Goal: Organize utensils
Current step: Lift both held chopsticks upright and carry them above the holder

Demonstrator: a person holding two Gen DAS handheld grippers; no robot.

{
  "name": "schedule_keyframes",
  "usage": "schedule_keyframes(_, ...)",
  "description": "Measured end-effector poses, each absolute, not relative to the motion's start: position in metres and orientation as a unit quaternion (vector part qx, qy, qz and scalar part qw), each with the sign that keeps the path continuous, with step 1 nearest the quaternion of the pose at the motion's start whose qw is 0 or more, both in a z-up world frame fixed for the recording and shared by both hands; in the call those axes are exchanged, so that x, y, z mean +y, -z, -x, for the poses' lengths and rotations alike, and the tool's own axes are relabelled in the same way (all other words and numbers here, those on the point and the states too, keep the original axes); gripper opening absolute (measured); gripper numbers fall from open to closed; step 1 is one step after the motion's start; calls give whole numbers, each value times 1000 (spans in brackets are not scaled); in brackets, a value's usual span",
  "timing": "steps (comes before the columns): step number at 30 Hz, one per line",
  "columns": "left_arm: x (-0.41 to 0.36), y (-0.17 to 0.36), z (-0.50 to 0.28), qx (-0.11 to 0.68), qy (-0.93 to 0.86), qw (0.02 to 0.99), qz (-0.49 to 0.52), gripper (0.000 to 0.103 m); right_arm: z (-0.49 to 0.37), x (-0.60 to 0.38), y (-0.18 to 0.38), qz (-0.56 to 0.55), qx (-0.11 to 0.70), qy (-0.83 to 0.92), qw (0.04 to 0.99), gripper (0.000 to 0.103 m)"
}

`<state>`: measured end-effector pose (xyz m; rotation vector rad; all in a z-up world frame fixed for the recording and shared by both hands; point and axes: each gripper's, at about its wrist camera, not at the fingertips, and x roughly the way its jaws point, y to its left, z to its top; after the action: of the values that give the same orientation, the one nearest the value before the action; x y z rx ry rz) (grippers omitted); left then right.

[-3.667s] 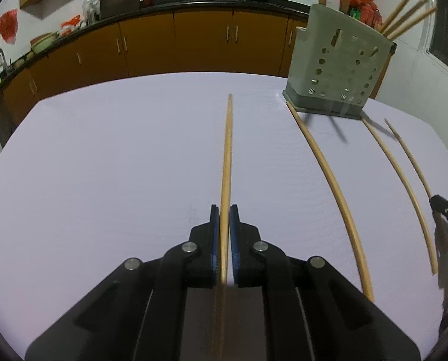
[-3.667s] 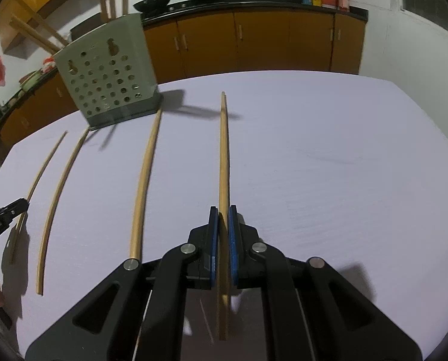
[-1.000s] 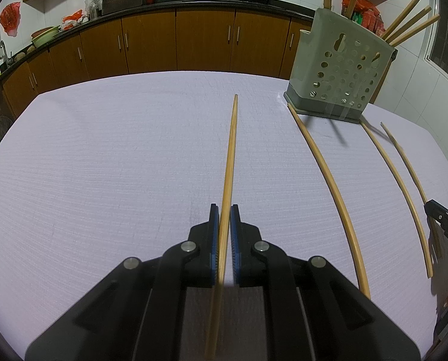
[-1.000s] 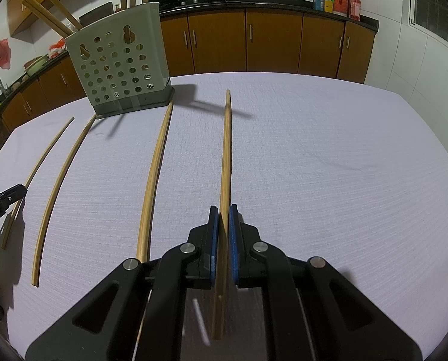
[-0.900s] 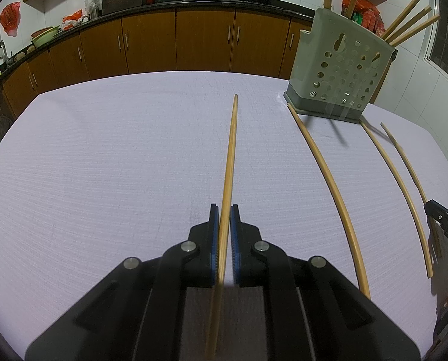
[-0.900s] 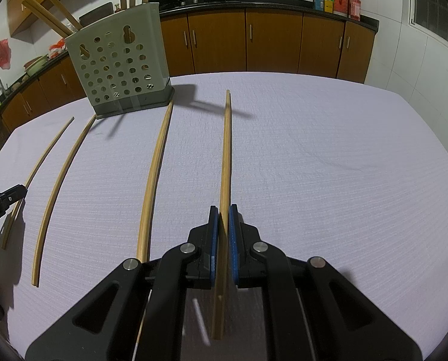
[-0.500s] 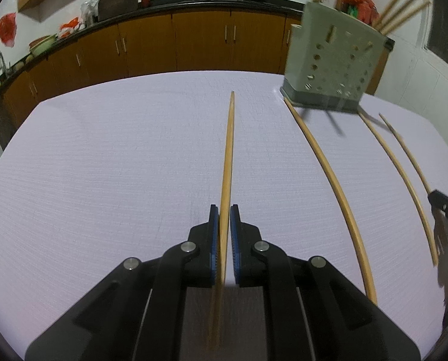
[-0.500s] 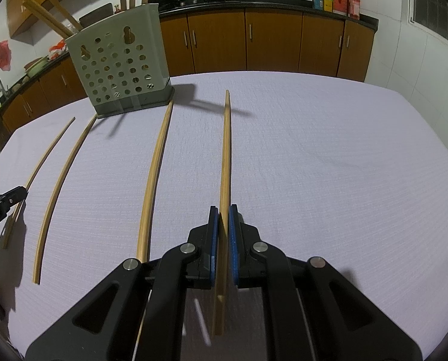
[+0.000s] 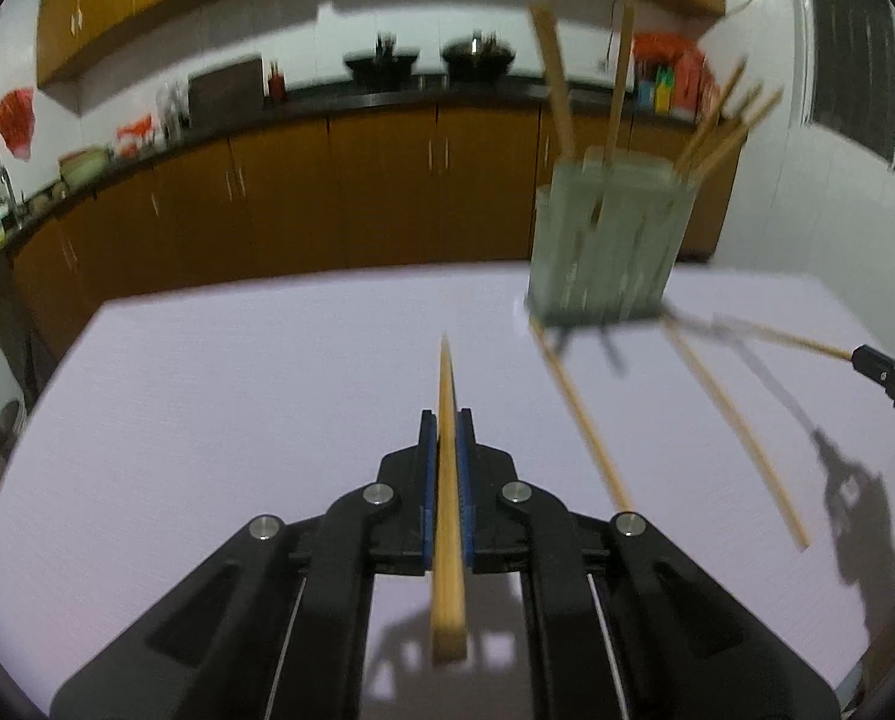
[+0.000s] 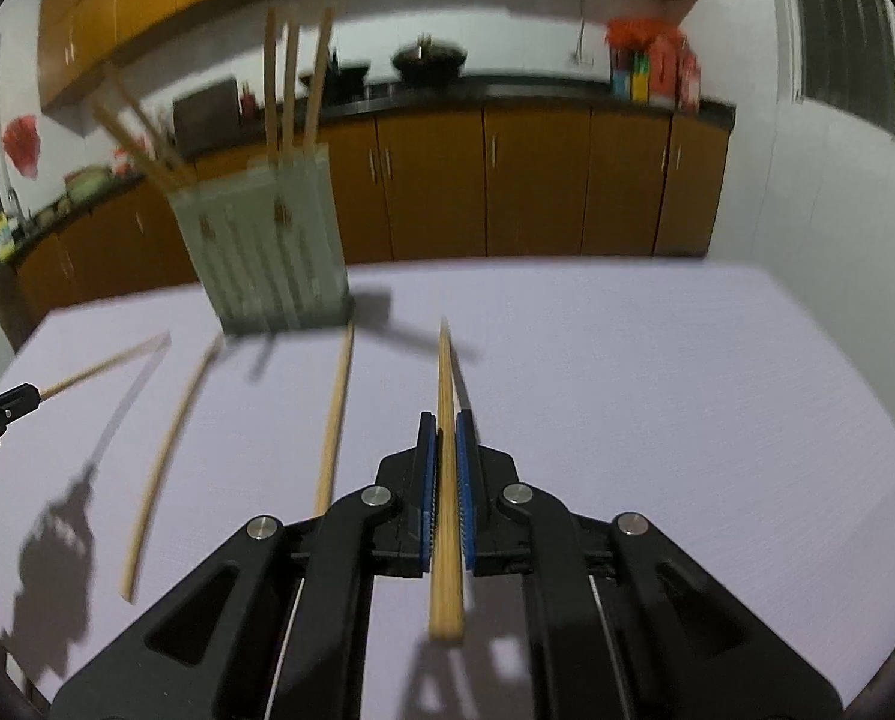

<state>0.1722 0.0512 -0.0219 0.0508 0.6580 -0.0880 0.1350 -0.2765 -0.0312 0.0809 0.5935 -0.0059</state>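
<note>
Lilac table (image 9: 207, 420): spreads below both claws.
Grey holder (image 9: 606, 240): ahead, right of left gripper (image 9: 445, 438); sticks stand inside.
Left gripper: pinching chopstick (image 9: 447, 480), raised off table.
Right gripper (image 10: 445, 438): pinching another chopstick (image 10: 445, 480), likewise raised.
Loose chopsticks (image 10: 333, 414): lying between both claws.

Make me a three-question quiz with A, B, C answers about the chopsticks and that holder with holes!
1. Where does the grey-green perforated plastic holder stand?
A. on the pale lilac table
B. on the counter
C. on the floor

2. How many long bamboo chopsticks lie loose on the table in the right wrist view?
A. none
B. two
C. five

3. What is the right gripper doing?
A. open, empty
B. shut on a bamboo chopstick
C. shut on a spoon

Answers: 1 A, its base sits on the cloth; 2 B, two lie between the grippers; 3 B, the jaws pinch it.
</note>
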Motion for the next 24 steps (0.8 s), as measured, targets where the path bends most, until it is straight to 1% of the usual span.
schedule_keyframes(4,52,-18,-173,272,51,961,-6,7,-135,-277,3,-43,253,1,967,7)
schedule_keyframes(7,52,-40,-177,249,59,967,1,7,-140,-276,-14,-44,231,-3,972,7)
schedule_keyframes(16,31,-89,-186,218,125,968,15,7,-143,-264,-58,-63,187,-37,980,7)
schedule_keyframes(24,-13,-144,-199,171,183,968,19,7,-145,-238,-124,-66,85,-81,991,7)
